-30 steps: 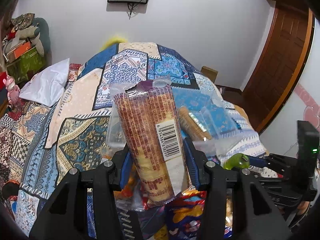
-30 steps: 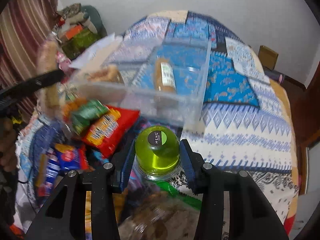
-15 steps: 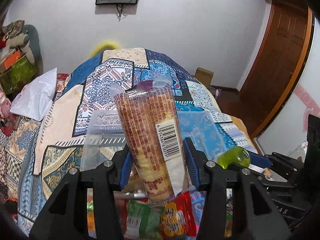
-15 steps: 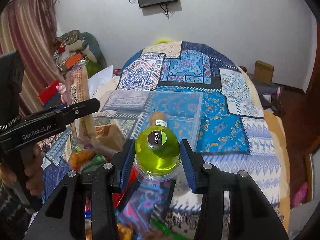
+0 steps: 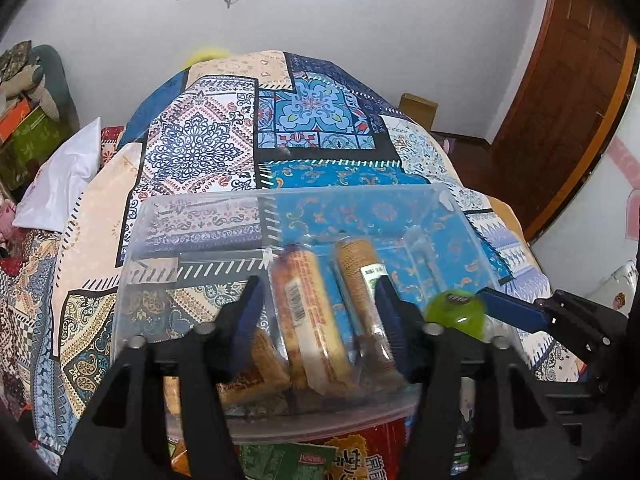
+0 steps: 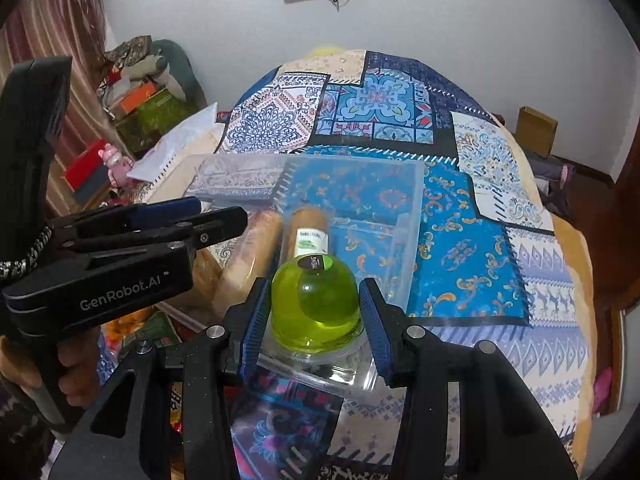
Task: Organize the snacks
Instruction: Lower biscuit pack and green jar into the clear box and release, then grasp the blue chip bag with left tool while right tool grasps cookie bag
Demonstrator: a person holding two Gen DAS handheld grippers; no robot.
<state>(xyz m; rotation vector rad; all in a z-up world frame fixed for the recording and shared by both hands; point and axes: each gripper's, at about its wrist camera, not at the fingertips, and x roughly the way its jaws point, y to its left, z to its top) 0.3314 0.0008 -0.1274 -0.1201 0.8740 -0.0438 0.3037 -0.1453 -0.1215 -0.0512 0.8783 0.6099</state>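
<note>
A clear plastic bin (image 5: 200, 204) lies on the patchwork bedspread. My left gripper (image 5: 316, 292) hangs over its near end with the jaws opening. A long biscuit packet (image 5: 308, 316), blurred, lies in the bin between the blue pads, free of both. A second packet (image 5: 358, 264) lies beside it. My right gripper (image 6: 314, 312) is shut on a round green jelly cup (image 6: 314, 304) in clear wrapping, just before the bin's (image 6: 416, 208) near right corner. The left wrist view shows that cup (image 5: 454, 312) at the right.
Loose snack bags (image 5: 320, 456) are heaped in front of the bin. A white pillow (image 5: 60, 184) lies at the left of the bed. A cardboard box (image 5: 418, 108) and a wooden door (image 5: 560, 120) stand beyond the bed's right side. A person's hand (image 6: 76, 372) holds the left gripper.
The left gripper moved forward over the bin and opened, and the biscuit packet dropped out of its pads into the bin. The right gripper carried the green cup closer to the bin.
</note>
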